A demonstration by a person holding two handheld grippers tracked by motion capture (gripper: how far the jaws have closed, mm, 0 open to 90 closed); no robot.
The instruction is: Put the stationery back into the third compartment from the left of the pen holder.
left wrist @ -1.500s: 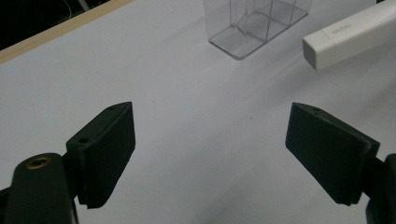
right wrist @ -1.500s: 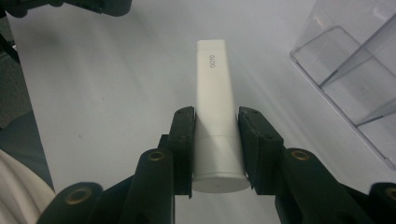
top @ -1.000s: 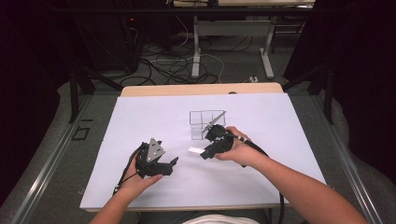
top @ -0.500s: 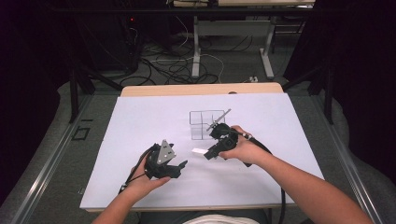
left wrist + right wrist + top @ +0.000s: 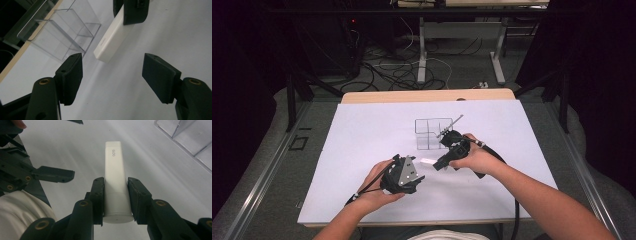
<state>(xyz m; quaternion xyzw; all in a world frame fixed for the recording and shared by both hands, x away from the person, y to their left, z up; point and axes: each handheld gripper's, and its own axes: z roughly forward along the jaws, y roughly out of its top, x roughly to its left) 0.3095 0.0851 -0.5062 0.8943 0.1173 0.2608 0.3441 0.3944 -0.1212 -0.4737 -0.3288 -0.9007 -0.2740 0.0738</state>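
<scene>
Table sheet [image 5: 362,150]: matte white, flat. Clear acrylic organizer [image 5: 432,132]: hard, glossy, thin divider walls, upright near centre. Since a second ago my left gripper [image 5: 409,181] has moved right, toward the right gripper [image 5: 438,165]; I read this as setting up a handover. Right jaws are clamped on the white tube [image 5: 115,182], a smooth, squared plastic body with a round cap end, held just above the sheet beside the organizer. Left jaws gape wide, empty, the tube's tip between them farther off.

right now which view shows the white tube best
The right gripper view: the white plastic tube lies lengthwise, clamped between the right gripper's fingers, lettering visible. The left gripper view catches its free end; the high view, a sliver.
</scene>
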